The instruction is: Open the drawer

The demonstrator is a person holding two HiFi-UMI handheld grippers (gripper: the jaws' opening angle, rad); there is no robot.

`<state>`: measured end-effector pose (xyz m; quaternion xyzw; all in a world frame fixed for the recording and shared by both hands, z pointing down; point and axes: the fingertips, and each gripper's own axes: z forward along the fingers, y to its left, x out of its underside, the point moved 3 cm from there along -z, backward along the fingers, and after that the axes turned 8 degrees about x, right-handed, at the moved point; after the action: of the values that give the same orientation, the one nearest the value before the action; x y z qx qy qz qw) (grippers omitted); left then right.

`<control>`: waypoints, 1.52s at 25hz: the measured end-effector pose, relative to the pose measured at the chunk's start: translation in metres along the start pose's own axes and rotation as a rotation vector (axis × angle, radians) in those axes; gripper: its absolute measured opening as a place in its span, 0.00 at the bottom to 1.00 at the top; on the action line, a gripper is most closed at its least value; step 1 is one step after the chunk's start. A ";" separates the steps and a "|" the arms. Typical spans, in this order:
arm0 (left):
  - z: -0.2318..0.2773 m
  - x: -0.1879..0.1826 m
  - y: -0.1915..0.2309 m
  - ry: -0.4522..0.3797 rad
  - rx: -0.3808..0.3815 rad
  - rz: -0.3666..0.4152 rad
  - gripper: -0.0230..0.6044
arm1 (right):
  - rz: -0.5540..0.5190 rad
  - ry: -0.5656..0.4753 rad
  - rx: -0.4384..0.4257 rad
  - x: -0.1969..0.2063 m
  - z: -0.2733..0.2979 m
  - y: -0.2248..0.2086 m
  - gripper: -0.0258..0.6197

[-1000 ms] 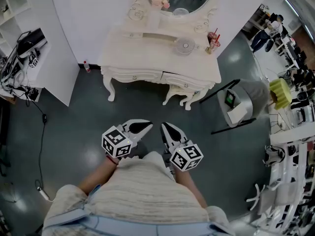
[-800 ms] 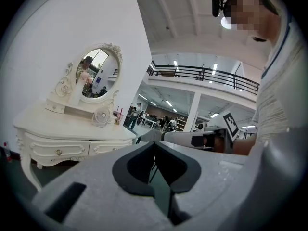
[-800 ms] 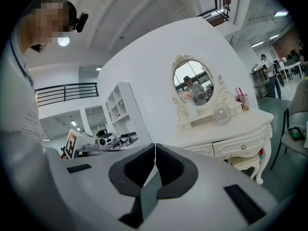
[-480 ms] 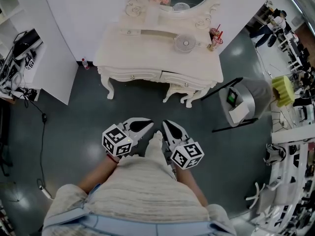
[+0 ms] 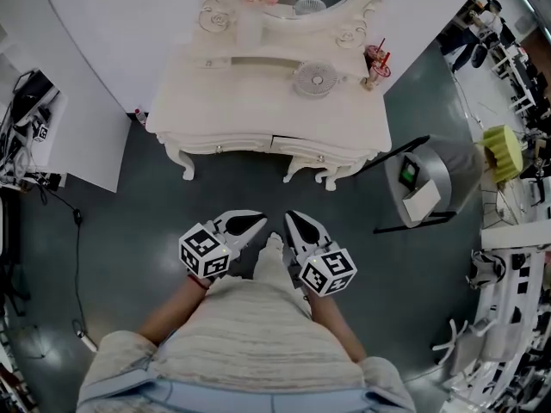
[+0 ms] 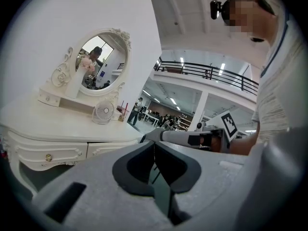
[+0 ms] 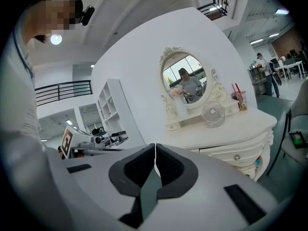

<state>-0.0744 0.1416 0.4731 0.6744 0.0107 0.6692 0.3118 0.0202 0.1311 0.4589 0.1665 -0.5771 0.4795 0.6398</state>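
One white dressing table far ahead, two knobbed drawers in its near front, one small fan on the worktop, left gripper and right gripper near, well apart from the table, both pairs of fingers pressed together, holding nothing.

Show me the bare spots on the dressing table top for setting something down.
The tabletop is bare across its left and front, from the left edge to the fan. Crowded: the back right, fan beside the cup.

No legible text or labels, seemingly.
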 end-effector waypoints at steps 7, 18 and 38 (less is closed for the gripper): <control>0.041 -0.025 0.028 0.004 -0.007 0.006 0.06 | 0.004 0.000 -0.010 -0.027 0.026 -0.039 0.05; 0.109 -0.044 0.067 0.017 -0.032 0.012 0.06 | 0.015 0.023 -0.014 -0.047 0.052 -0.113 0.05; 0.123 -0.055 0.129 0.066 -0.005 -0.017 0.06 | 0.076 0.075 0.072 -0.041 0.099 -0.142 0.05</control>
<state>-0.0205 -0.0356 0.4905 0.6510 0.0251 0.6885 0.3186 0.0821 -0.0311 0.4984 0.1493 -0.5409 0.5298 0.6360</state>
